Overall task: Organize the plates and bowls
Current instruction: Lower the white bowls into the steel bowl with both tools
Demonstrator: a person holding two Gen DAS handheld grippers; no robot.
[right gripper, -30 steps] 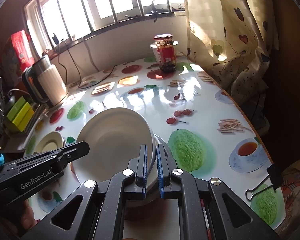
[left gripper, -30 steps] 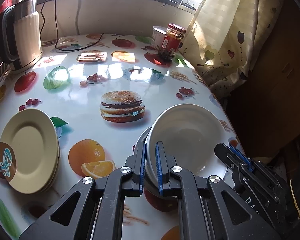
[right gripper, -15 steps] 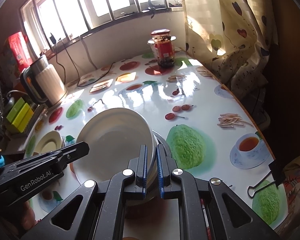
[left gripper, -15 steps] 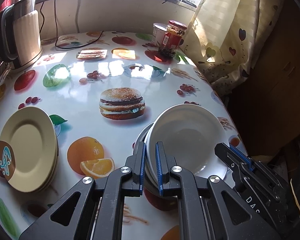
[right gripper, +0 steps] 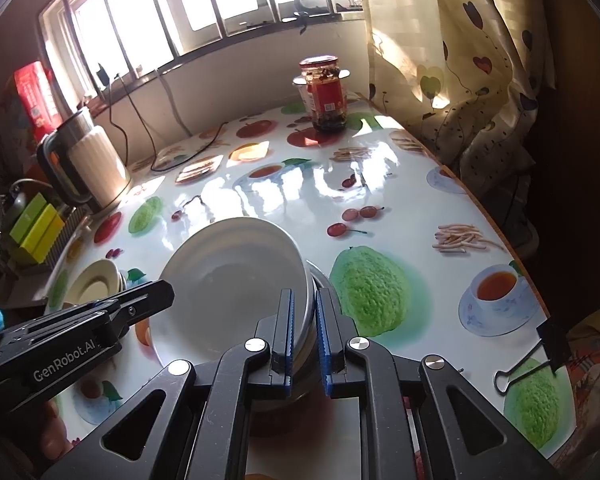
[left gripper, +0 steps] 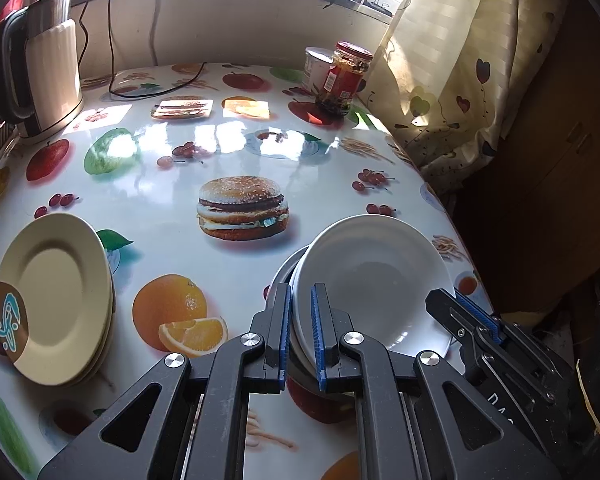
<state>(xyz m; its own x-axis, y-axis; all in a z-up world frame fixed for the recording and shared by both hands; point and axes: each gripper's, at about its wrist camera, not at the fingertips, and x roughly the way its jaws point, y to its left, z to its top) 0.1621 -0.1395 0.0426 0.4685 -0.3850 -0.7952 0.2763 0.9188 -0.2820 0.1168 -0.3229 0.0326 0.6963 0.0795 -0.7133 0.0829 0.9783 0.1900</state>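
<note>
White and glossy, the bowl (left gripper: pixel 374 280) sits tilted near the worktop's right edge, resting in a second dish (right gripper: pixel 320 280) whose grey rim shows beneath it. The left claw (left gripper: pixel 301 330) pinches the bowl's left rim between blue pads, and the right claw (right gripper: pixel 303 330) pinches the opposite rim in the same way, so both grips are closed on the one bowl. Each claw shows at the side of the other camera's view.

Well apart, toward the left edge, a stack of cream plates (left gripper: pixel 56 304) lies flat, the top one bearing a brown and teal mark on its rim.

Beneath everything the worktop (left gripper: pixel 236 152) is covered in a shiny oilcloth printed with a burger, oranges, cherries, apples, green fruit, noodles and cups of tea; window light glares off its middle. A black binder clip (right gripper: pixel 536 356) lies near the front right corner.

At the far side a red-lidded jar (right gripper: pixel 326 94) with a red label stands in front of a pale tub (left gripper: pixel 316 68). A steel and white kettle (left gripper: pixel 40 68) stands at the far left, its black cord (left gripper: pixel 148 88) trailing across the cloth. Green and yellow blocks (right gripper: pixel 36 228) and a red box (right gripper: pixel 34 96) sit beyond it.

Behind runs a barred window (right gripper: pixel 204 12), with a cream curtain (right gripper: pixel 452 60) patterned in hearts hanging to the right.

On the left tool's body the words "GenRobot.AI" read clearly; the right tool shows only the letters "DAS".
</note>
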